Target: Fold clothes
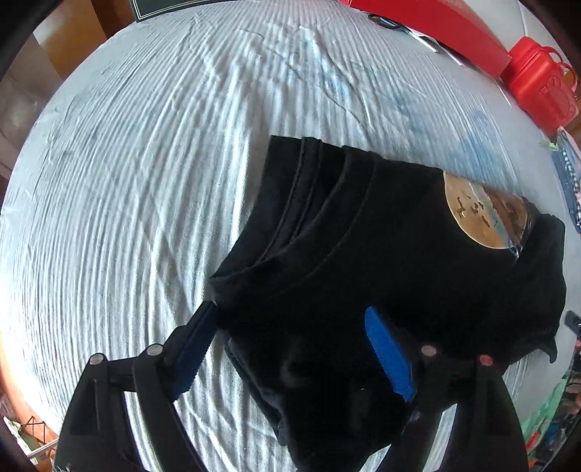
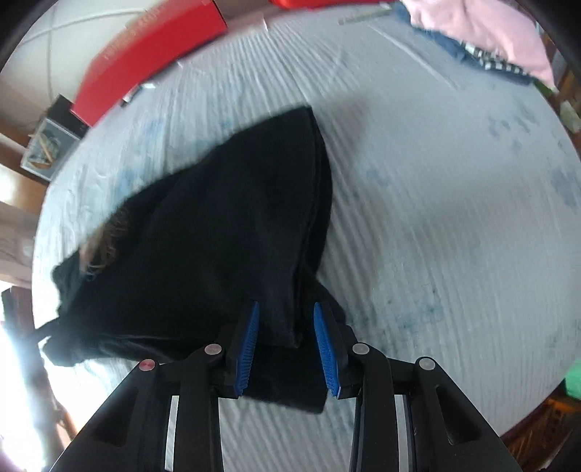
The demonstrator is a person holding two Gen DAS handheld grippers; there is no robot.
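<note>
Black shirt [image 1: 363, 254] folded on striped sheet [image 1: 127, 181], long axis spanning both grippers. Left gripper [image 1: 290, 348] wide, straddling one end; right gripper [image 2: 287, 341] narrower, pads clear of the other end.

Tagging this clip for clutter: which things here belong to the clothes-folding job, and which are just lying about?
Part of the job:
- black T-shirt, part-folded
- striped bedsheet under it
- left gripper, open over the shirt
- right gripper, pads apart around a fold

Lying about:
- red box
- red bottle
- scissors
- pink garment, on other clothes
</note>
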